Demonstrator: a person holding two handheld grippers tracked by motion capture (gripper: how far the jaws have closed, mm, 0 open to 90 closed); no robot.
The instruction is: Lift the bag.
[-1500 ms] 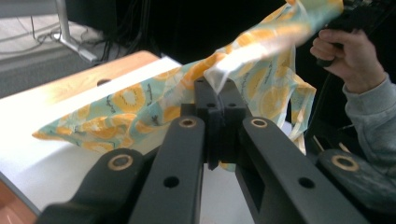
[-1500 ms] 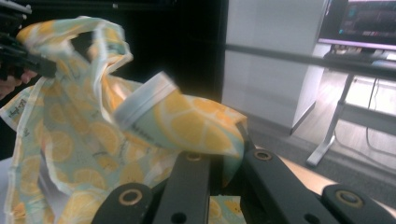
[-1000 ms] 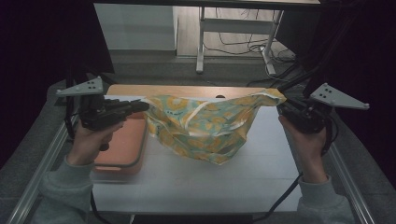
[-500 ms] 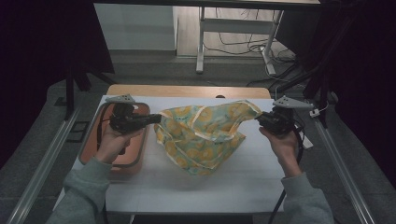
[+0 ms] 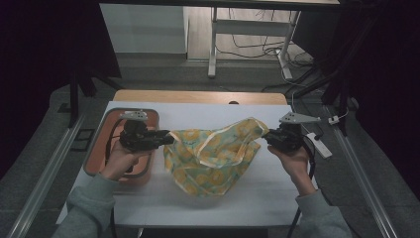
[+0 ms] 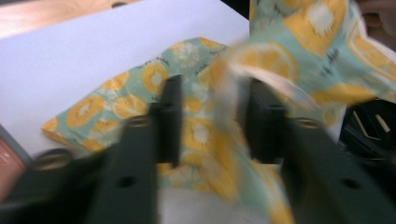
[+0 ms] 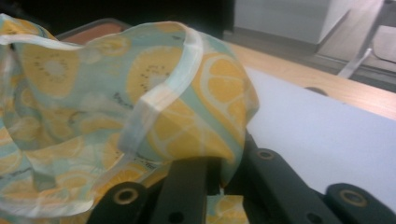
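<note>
High view: I hold a lemon-print cloth (image 5: 213, 158) over the desk (image 5: 307, 198).
Right gripper (image 5: 270, 137) pinches its hem; left gripper (image 5: 171, 139) jaws just opened, cloth between; its tiny printed writing is unreadable.

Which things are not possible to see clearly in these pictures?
- Left gripper view: the cloth between the fingers is motion-blurred; contact unclear.
- Right gripper view: fingers' tips hidden under cloth.
- High view: tray partly covered by the left gripper and hand.
- High view: cloth print too small.
</note>
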